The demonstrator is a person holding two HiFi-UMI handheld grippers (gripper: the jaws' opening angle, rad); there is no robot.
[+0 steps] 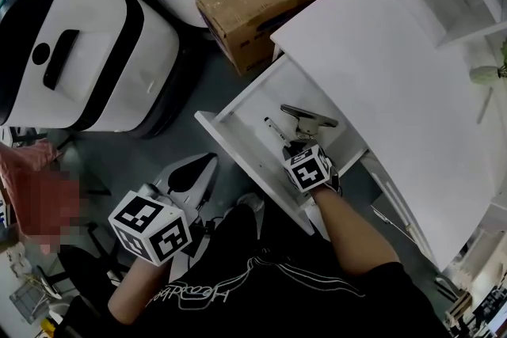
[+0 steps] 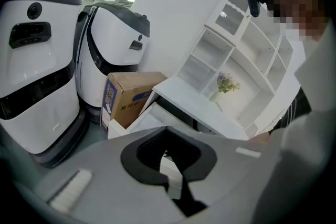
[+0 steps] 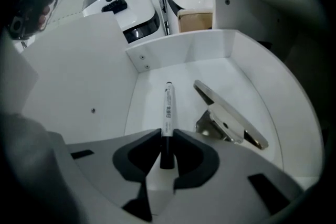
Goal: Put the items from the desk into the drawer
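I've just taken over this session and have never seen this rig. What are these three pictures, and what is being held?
There is no robot arm here. A person holds a two-jaw gripper in each hand. One picture comes from a camera on the person's head, looking steeply down. The other two come from cameras riding on the grippers, each looking along its own jaws. The right gripper reaches into the open white drawer and is closed on the dark end of a marker pen. A metal clip lies beside the pen on the drawer floor. The left gripper hangs low beside the drawer, with its jaws slightly apart and nothing between them.
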